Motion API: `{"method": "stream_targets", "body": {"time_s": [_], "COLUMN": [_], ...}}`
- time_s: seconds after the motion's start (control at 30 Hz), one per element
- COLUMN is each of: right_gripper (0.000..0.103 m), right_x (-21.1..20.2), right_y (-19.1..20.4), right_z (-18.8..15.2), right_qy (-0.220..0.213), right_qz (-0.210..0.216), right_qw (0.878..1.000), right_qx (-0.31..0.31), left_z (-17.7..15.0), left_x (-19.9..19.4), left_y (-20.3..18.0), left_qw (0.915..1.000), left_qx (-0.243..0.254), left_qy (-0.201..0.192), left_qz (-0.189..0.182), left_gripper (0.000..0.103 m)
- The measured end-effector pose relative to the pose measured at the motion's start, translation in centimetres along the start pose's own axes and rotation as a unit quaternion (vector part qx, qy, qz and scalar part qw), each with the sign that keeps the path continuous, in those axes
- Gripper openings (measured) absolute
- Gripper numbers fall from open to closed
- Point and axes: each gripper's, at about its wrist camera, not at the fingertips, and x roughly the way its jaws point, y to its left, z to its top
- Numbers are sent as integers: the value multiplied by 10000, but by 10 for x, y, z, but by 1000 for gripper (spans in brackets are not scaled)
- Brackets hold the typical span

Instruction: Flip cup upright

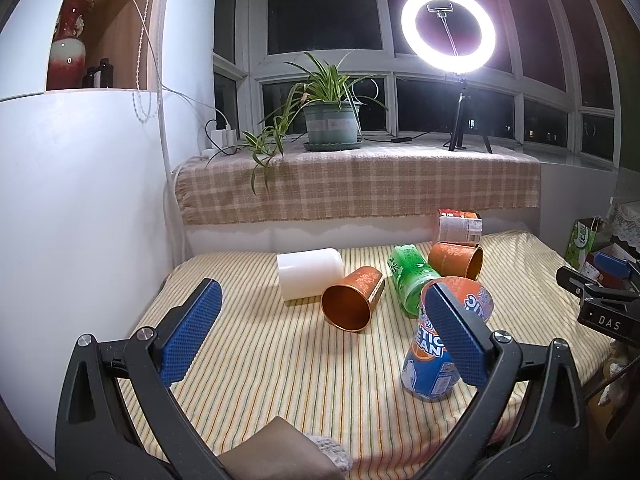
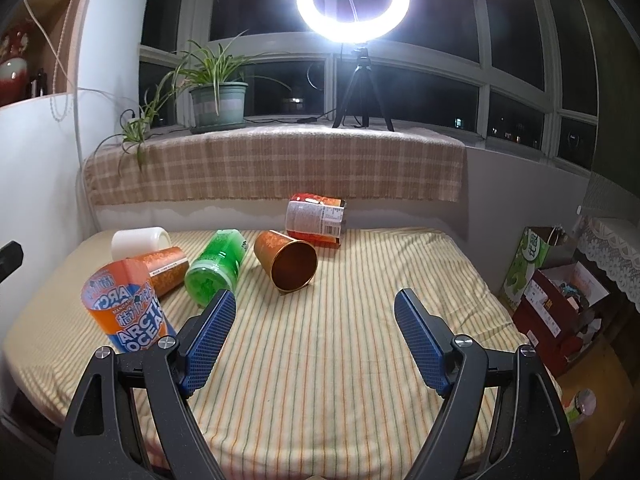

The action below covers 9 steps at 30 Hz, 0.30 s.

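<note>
Left wrist view: your left gripper [image 1: 326, 322] gapes wide, empty, over striped bed [image 1: 280, 380]. Blue cup [image 1: 430, 372] stands upright beside its right finger. Your right gripper [image 2: 315, 338] spread too, holding nothing. Orange cup [image 2: 286, 260] lies on side ahead.

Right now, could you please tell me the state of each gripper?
Left gripper: open, holding nothing; its right pad only overlaps the blue-and-orange cup in view.
Right gripper: open, holding nothing.
</note>
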Motion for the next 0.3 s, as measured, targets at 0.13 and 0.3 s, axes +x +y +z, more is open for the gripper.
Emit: {"method": "stream_targets", "body": {"time_s": [0.13, 0.3], "right_gripper": [82, 82], "right_x": [3, 7], "right_y": [1, 5], "right_z": [0, -3], "right_qy": [37, 110], "right_qz": [5, 27], "right_qw": [10000, 9999], "right_qx": [-5, -45], "left_z": [0, -2], "left_x": [1, 4], "left_y": [1, 6], "left_qw": [10000, 10000], "left_qx": [-7, -36], "left_qy": [10, 14], "left_qz": [0, 29], "left_gripper": [103, 103]}}
